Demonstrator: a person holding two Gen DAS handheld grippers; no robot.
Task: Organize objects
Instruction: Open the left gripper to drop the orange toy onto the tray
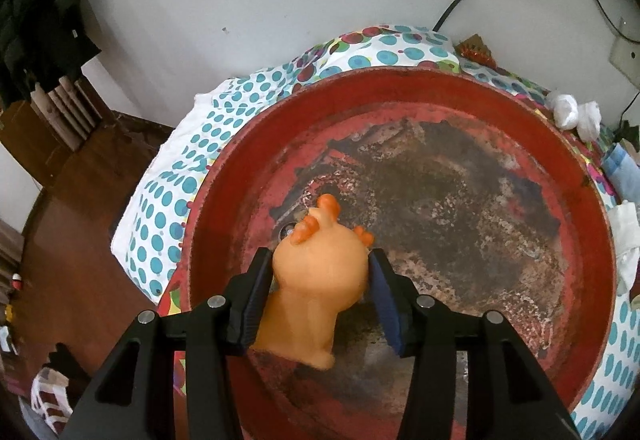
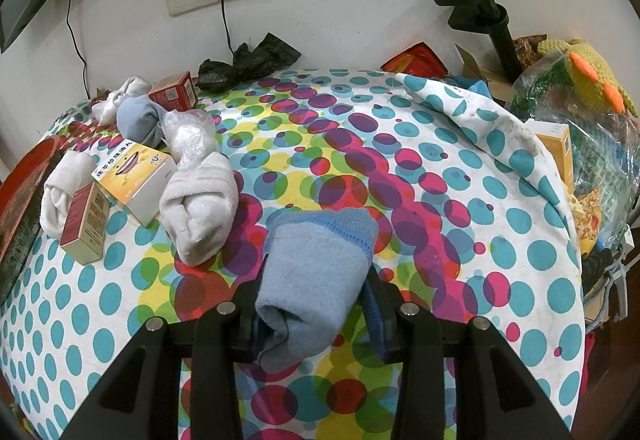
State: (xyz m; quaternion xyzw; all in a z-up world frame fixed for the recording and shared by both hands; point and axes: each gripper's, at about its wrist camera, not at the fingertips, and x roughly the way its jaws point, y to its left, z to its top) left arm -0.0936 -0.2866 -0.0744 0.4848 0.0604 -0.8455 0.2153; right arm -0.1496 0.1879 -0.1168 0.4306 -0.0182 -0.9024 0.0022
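Toy [image 1: 320, 280] and sock [image 2: 316, 280] sit between fingers.

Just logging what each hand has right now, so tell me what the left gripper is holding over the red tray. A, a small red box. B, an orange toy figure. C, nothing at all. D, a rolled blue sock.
B: in the left wrist view the left gripper is clamped on the orange toy figure above the red tray.
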